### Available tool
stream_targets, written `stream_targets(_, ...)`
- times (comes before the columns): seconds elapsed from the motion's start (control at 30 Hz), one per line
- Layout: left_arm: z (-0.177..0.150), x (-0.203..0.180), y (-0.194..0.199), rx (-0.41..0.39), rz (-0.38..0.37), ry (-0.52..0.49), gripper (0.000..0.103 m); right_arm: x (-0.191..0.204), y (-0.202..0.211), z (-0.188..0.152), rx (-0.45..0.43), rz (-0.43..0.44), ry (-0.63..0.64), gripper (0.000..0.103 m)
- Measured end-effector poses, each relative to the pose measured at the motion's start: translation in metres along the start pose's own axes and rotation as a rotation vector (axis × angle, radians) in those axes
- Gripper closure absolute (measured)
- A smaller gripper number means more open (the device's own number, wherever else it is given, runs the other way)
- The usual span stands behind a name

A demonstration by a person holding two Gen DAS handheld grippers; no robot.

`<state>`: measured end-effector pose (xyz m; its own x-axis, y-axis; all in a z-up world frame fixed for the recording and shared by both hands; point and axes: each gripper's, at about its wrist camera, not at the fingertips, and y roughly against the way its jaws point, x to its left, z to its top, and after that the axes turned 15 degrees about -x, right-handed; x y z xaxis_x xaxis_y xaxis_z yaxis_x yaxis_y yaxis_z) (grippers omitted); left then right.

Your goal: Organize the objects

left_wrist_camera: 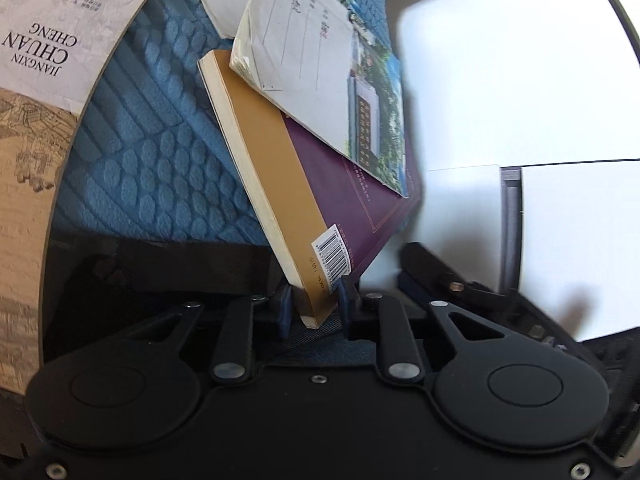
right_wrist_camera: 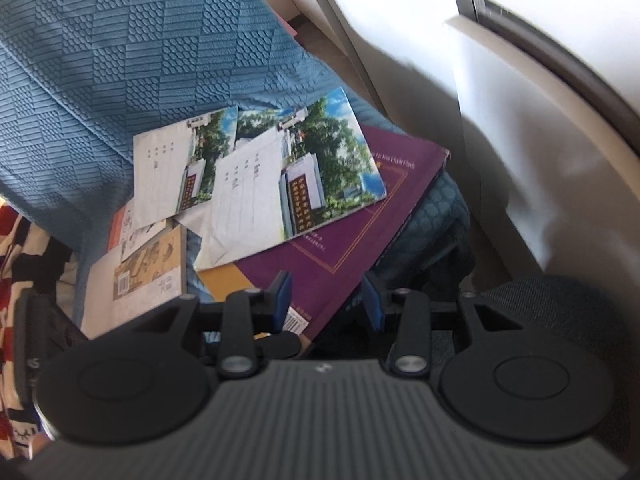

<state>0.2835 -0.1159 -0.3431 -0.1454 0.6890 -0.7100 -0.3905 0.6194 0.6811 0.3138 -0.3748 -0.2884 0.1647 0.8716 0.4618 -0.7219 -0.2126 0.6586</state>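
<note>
A thick book with a purple and mustard cover (left_wrist_camera: 348, 200) lies tilted on a blue quilted cover (left_wrist_camera: 160, 140). My left gripper (left_wrist_camera: 316, 304) is shut on its near corner, by the barcode. A thin notebook with a photo cover (left_wrist_camera: 320, 68) rests on top of the book. In the right wrist view the same purple book (right_wrist_camera: 360, 216) carries this notebook (right_wrist_camera: 296, 176), and a second one (right_wrist_camera: 180, 168) lies beside it. My right gripper (right_wrist_camera: 326, 300) is open, its blue pads (right_wrist_camera: 282, 300) apart above the book's near corner and not pressing on it.
A large tan book with printed Latin lettering (left_wrist_camera: 40, 60) fills the left wrist view's left edge. A tan illustrated book (right_wrist_camera: 148, 268) lies left of the pile. White furniture panels (right_wrist_camera: 520, 140) stand close on the right. A grey padded seat (right_wrist_camera: 560, 304) is at lower right.
</note>
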Motion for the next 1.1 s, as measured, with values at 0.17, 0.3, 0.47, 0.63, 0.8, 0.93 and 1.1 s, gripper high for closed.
stream_targets(0.17,0.008,-0.01,0.016,-0.021,-0.028,0.0,0.086,-0.007,-0.008,-0.01,0.046,0.006,-0.101,0.059)
stream_targets(0.3,0.011,-0.011,0.025,-0.026,-0.044,0.008,0.087,-0.015,-0.013,-0.011,0.044,0.03,-0.234,0.052)
stream_targets(0.47,0.01,-0.01,0.032,-0.031,-0.051,0.013,0.087,-0.03,-0.031,-0.017,0.038,0.086,-0.436,0.052)
stream_targets(0.63,0.019,-0.003,0.038,-0.048,-0.05,0.036,0.082,-0.022,-0.04,-0.017,0.019,0.079,-0.398,0.065)
stream_targets(0.8,0.029,0.01,0.039,-0.032,-0.11,0.09,0.078,-0.018,-0.034,-0.012,-0.008,0.096,-0.375,0.08)
stream_targets(0.93,0.037,0.008,0.04,-0.034,-0.127,0.065,0.069,-0.015,-0.029,-0.005,-0.03,0.109,-0.356,0.085)
stream_targets(1.1,0.045,0.02,0.05,-0.069,-0.062,0.025,0.068,-0.009,-0.019,0.004,-0.048,0.111,-0.306,0.088)
